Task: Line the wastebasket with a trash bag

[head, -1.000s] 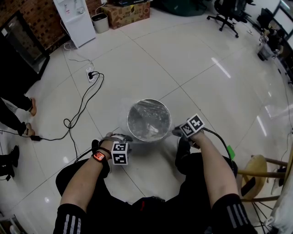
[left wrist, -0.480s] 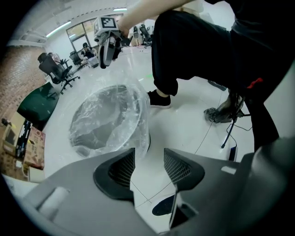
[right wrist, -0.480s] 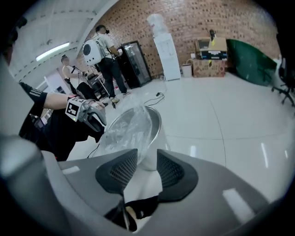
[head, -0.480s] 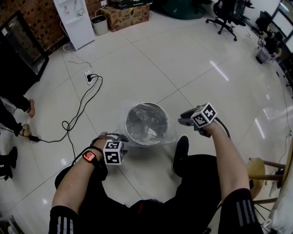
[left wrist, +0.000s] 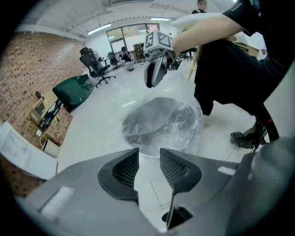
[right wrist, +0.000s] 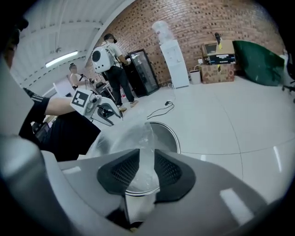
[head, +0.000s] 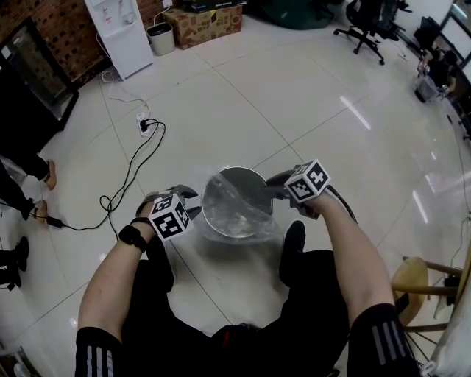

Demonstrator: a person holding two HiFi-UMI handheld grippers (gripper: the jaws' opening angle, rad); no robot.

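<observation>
A round metal wastebasket (head: 254, 177) stands on the tiled floor in front of me, with a clear trash bag (head: 228, 195) draped loosely over its mouth. My left gripper (head: 188, 200) is at the basket's left rim and my right gripper (head: 274, 184) at its right rim, both above the floor. In the right gripper view the bag's film (right wrist: 133, 138) runs up between the jaws (right wrist: 146, 159), which have just been closing on it. The left jaws (left wrist: 149, 154) have just been closing too. The bag's edge (left wrist: 189, 124) reaches them, and thin film shows faintly between the pads.
A power strip with a black cable (head: 143, 121) lies on the floor to the left. A wooden stool (head: 416, 276) stands at the right. A water dispenser (head: 121, 29), a small bin (head: 160, 35) and a cardboard box (head: 202, 22) stand at the back. My shoe (head: 293, 239) is beside the basket.
Both grippers have risen from near the floor and moved in to the basket's rim. The bag's film has been pulled up across the mouth between them.
</observation>
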